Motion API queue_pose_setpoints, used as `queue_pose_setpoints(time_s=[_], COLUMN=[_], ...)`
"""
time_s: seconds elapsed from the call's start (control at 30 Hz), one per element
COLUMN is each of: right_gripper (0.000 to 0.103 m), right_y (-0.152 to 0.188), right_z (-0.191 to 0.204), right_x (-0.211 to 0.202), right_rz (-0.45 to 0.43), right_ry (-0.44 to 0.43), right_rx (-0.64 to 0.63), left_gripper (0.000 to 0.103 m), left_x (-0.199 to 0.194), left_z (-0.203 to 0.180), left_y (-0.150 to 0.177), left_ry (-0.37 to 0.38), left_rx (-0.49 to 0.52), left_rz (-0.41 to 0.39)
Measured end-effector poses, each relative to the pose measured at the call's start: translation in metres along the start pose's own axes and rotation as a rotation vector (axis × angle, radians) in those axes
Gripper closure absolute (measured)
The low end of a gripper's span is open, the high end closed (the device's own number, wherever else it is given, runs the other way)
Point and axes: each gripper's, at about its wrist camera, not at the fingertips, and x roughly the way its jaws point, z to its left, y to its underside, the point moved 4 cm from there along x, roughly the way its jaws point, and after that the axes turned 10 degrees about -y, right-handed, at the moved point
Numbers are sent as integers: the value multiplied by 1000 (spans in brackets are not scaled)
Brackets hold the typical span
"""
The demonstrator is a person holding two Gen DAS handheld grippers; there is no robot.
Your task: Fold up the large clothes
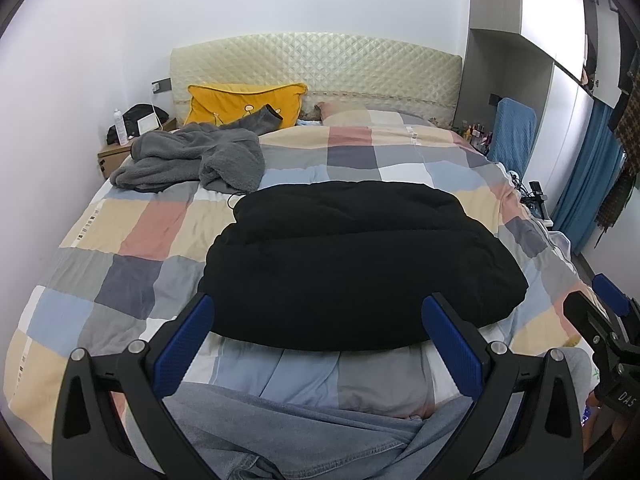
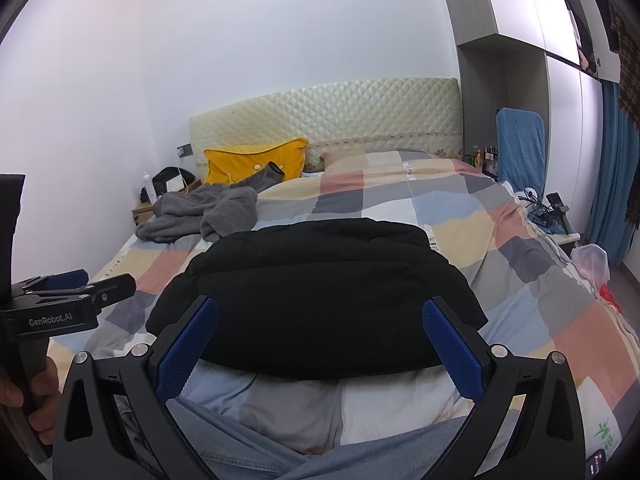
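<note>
Black padded coat folded on the bed, both tongs held wide open just short of it.

The coat [image 1: 360, 264] lies as a thick, puffy bundle across the middle of the checked quilt [image 1: 132, 224], its near edge toward the person's jeans [image 1: 304, 436]. It looks soft, bulky and light, likely springy enough to puff back open; its smooth shell may slide, so a deep pinch through all layers at a near corner or edge seems safest. The left tongs [image 1: 318, 340] and right tongs [image 2: 320, 342] both hang spread and empty over that near edge, the coat ahead between their fingers, not touching as far as I can tell. A grey fleece [image 1: 192, 160] lies well apart near the yellow pillow [image 1: 244, 102].
</note>
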Motion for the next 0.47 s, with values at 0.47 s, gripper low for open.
queue_pose_setpoints(time_s=[0.47], right_gripper=[1], right_y=[1], right_z=[2], right_x=[1], right_rz=[0], right_ry=[-1], right_rx=[-4], left_gripper=[0], left_x=[1], left_z=[-1], left_y=[3], left_ry=[7], left_rx=[-1], left_rz=[-2])
